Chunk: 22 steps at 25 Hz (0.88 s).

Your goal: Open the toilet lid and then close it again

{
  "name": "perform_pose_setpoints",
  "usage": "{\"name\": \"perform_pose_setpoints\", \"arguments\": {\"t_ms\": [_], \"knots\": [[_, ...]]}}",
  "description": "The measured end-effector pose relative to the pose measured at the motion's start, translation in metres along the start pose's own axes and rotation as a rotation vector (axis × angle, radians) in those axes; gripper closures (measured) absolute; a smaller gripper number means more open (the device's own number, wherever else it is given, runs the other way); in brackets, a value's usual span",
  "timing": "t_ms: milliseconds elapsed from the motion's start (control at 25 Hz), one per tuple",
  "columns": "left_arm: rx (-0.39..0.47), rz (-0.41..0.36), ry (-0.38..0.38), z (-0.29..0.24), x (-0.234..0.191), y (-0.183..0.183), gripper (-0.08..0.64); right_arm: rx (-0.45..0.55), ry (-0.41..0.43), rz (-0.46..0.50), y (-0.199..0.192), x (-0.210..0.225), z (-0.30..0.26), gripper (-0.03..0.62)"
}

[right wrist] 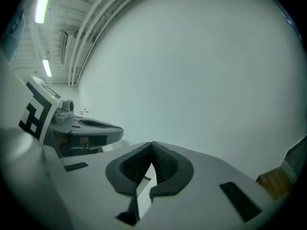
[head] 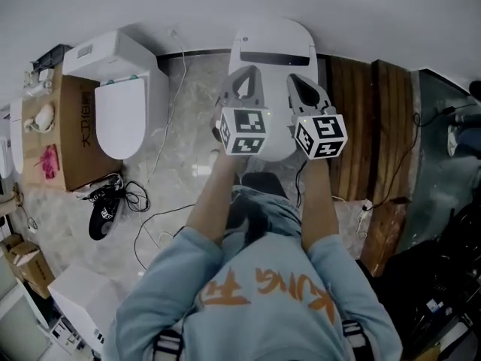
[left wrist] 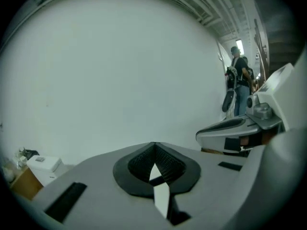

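Observation:
The white toilet (head: 272,37) stands against the wall at the top middle of the head view, its lid lying flat and closed as far as I can see. Both grippers are held up side by side above it, hiding its front part. My left gripper (head: 245,74) is shut with nothing between its jaws; in its own view the left gripper's tips (left wrist: 153,145) meet against the bare white wall. My right gripper (head: 302,83) is shut and empty too, the right gripper's tips (right wrist: 152,144) together. Neither touches the toilet.
A second white toilet (head: 120,104) stands at the left beside a cardboard box (head: 71,134). Cables (head: 150,201) trail over the marble floor. Wooden planks (head: 368,126) lie at the right. A person (left wrist: 238,80) stands far off in the left gripper view.

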<state>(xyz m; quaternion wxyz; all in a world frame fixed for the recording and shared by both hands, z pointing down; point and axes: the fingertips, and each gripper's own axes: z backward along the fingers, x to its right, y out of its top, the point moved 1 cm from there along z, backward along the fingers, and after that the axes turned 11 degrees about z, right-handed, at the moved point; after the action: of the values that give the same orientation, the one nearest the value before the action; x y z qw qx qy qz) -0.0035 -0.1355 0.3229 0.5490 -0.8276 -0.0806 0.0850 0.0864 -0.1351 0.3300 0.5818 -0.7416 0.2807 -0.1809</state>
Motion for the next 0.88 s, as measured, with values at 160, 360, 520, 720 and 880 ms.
{"name": "perform_pose_setpoints", "arguments": {"t_ms": [160,360,520,720,880], "knots": [[0.145,0.034,0.034,0.028,-0.013,0.071,0.535,0.129,-0.070,0.033,0.087,0.013,0.011,0.580],[0.319,0.013,0.052,0.058,-0.021,0.148,0.535,0.242,-0.126,0.096,0.171,0.021,0.029,0.580],[0.415,0.017,0.079,0.072,-0.034,0.190,0.535,0.281,-0.168,0.146,0.204,0.021,0.033,0.578],[0.435,0.015,0.063,0.076,-0.038,0.197,0.535,0.292,-0.212,0.141,0.207,0.023,0.032,0.578],[0.431,0.011,0.048,0.076,-0.038,0.196,0.535,0.295,-0.220,0.151,0.210,0.023,0.035,0.580]]}}
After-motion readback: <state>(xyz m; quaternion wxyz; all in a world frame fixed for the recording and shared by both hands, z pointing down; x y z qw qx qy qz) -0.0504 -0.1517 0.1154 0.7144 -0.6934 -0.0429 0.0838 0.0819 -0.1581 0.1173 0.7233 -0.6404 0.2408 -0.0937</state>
